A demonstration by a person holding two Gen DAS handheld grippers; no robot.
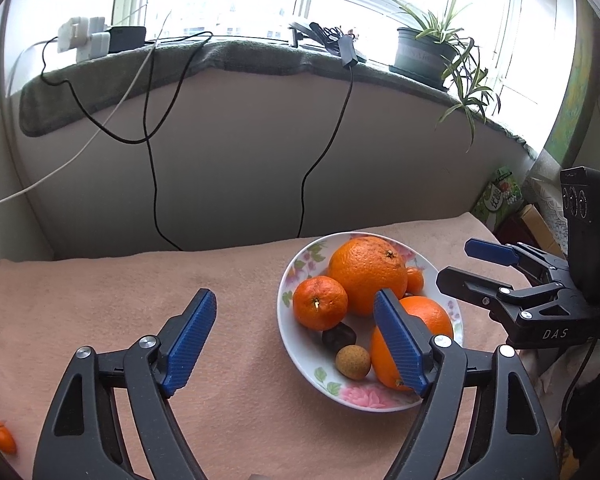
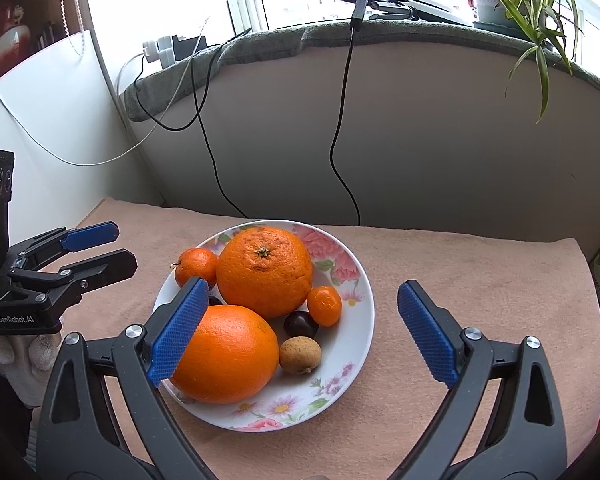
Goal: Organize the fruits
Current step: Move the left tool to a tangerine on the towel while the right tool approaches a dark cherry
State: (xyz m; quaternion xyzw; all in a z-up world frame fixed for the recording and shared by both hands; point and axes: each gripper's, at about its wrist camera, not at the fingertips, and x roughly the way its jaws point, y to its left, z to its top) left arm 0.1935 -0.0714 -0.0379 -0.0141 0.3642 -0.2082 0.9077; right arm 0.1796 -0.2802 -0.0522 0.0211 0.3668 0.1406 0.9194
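Note:
A floral plate rests on the pink cloth. It holds a large orange, a second orange, a mandarin, a kumquat, a dark fruit and a brown longan. Another small orange fruit lies on the cloth at the near left. My left gripper hovers open at the plate's left side, holding nothing. My right gripper stands open over the plate, also with nothing in it.
A wall rises behind the table, with black cables and a white cable hanging from the cloth-covered windowsill. A potted plant stands on the sill at the right. Boxes sit beyond the table's right edge.

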